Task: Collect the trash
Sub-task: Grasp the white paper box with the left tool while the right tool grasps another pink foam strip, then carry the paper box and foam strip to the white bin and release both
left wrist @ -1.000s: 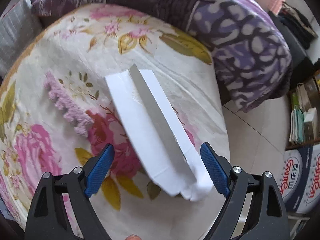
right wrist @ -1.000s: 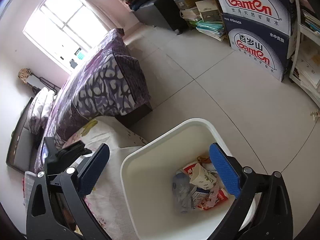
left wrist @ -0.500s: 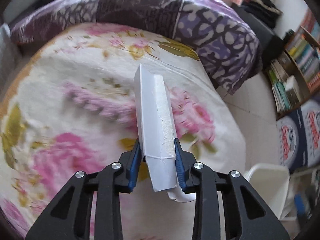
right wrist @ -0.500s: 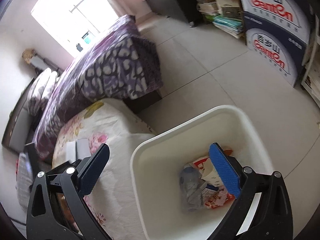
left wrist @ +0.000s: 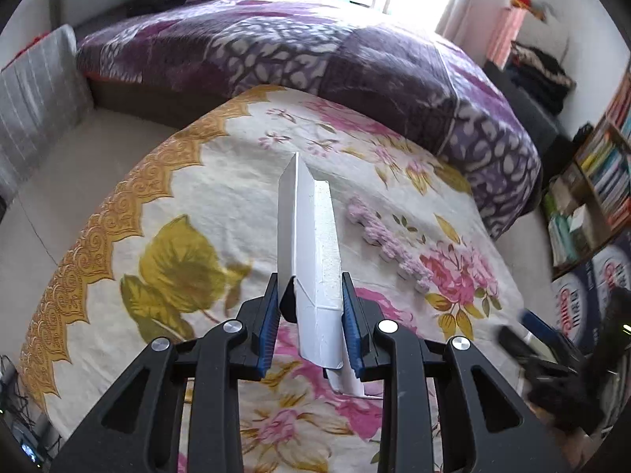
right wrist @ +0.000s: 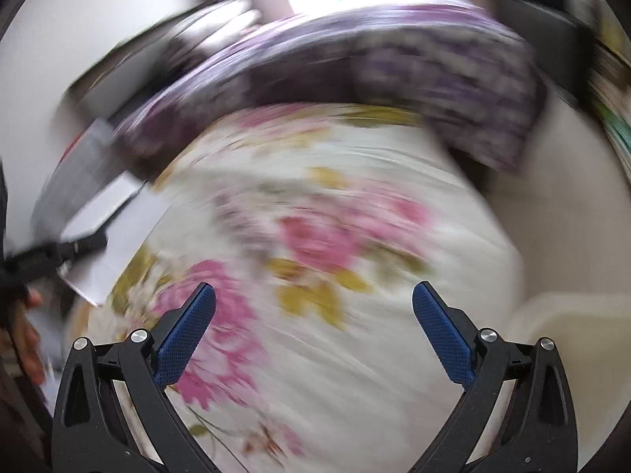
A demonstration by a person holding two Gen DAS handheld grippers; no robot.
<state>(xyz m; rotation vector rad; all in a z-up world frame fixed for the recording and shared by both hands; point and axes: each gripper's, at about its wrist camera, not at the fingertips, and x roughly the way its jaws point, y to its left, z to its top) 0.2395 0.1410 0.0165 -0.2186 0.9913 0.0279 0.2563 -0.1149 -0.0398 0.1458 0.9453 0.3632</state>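
Now left gripper (left wrist: 311,315) jaws closing tight on white carton (left wrist: 311,252), right gripper (right wrist: 313,339) jaws wide, empty.

The white carton (left wrist: 311,260) looks like matt paperboard, smooth on its faces and rough and fibrous along one torn edge. The floral blanket (left wrist: 189,197) beneath is soft printed cloth, and the pink strip (left wrist: 388,244) on it is knobbly and fuzzy. The left tongs (left wrist: 311,323) are matt black plastic with ribbed blue pads (left wrist: 352,315) and shiny metal rivets.
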